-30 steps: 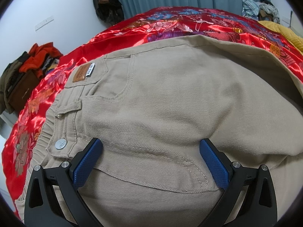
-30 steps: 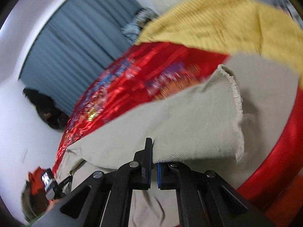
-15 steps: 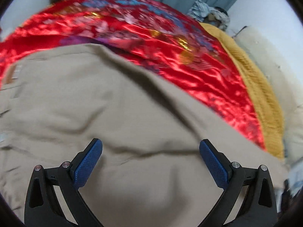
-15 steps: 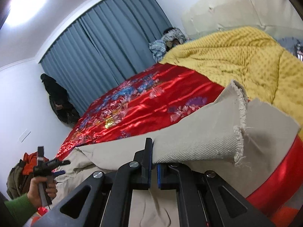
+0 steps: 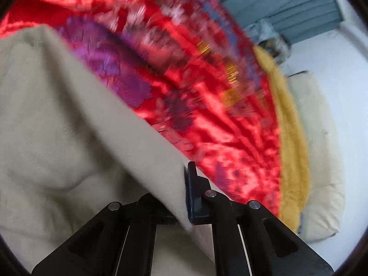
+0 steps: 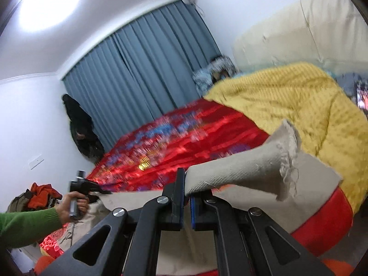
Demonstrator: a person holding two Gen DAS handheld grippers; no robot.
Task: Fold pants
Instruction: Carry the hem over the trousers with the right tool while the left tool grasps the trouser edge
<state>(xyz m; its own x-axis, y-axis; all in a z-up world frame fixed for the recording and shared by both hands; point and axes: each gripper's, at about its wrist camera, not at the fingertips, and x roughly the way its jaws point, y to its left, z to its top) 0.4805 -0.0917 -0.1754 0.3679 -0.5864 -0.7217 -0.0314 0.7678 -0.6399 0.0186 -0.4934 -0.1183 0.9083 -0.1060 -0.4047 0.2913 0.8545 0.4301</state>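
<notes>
Beige pants (image 5: 64,124) lie on a red floral bedspread (image 5: 207,105). In the left wrist view my left gripper (image 5: 184,197) is shut on the far edge of the pants fabric, which drapes over the left finger and hides it. In the right wrist view my right gripper (image 6: 187,197) is shut on the frayed hem end of a pant leg (image 6: 253,172) and holds it lifted above the bed. The left gripper (image 6: 92,187) also shows there, far left, in a hand with a green sleeve.
A yellow blanket (image 6: 299,105) covers the head end of the bed, by a cream padded headboard (image 6: 299,27). Blue curtains (image 6: 138,80) hang behind. A pile of clothes (image 6: 39,193) sits by the left wall, and dark clothes hang in the corner.
My left gripper was open over the pants; it has swung right to the far edge and shut on the fabric. My right gripper has lifted the pant leg hem higher.
</notes>
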